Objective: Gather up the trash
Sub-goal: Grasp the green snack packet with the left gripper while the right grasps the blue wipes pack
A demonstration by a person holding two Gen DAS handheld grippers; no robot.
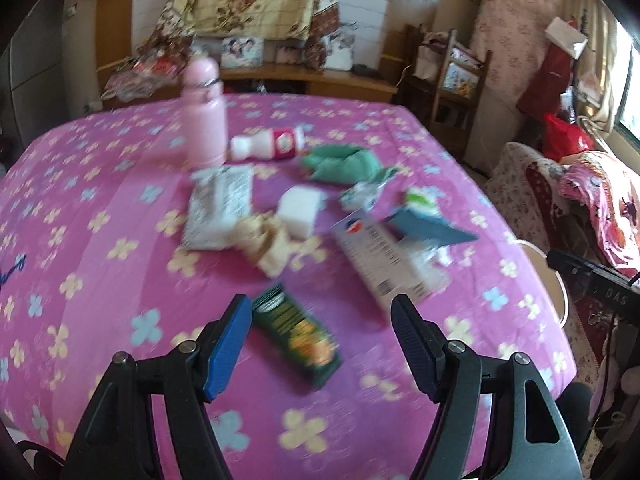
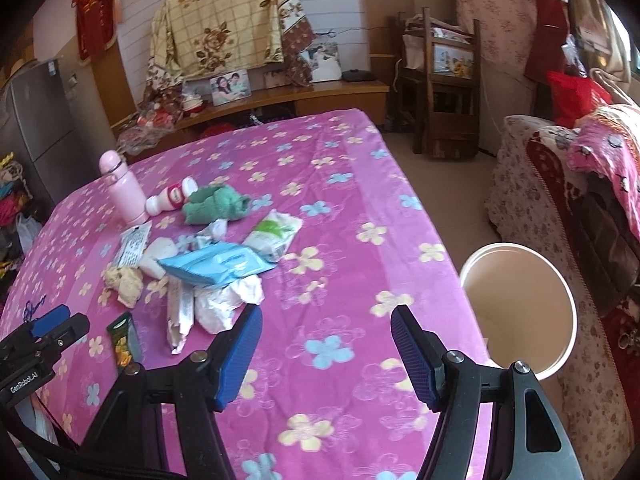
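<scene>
Left gripper [image 1: 322, 320] jaws wide, holding nothing, hovering over the green snack box [image 1: 298, 336]; blue ribbed pads [image 1: 230, 344] don't touch it. Box is flat glossy cardboard on the pink floral cloth [image 1: 100, 208], long axis diagonal, its dark end toward the pink bottle [image 1: 204, 116]. Right gripper [image 2: 326, 322] also wide and empty, above bare cloth, with crumpled white paper [image 2: 226, 304] just beside its left pad. Round white bucket [image 2: 560, 280] sits off the table edge, well apart from the box.

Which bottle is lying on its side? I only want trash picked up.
The small white bottle with the red label lies on its side; the pink bottle beside it stands upright.
</scene>
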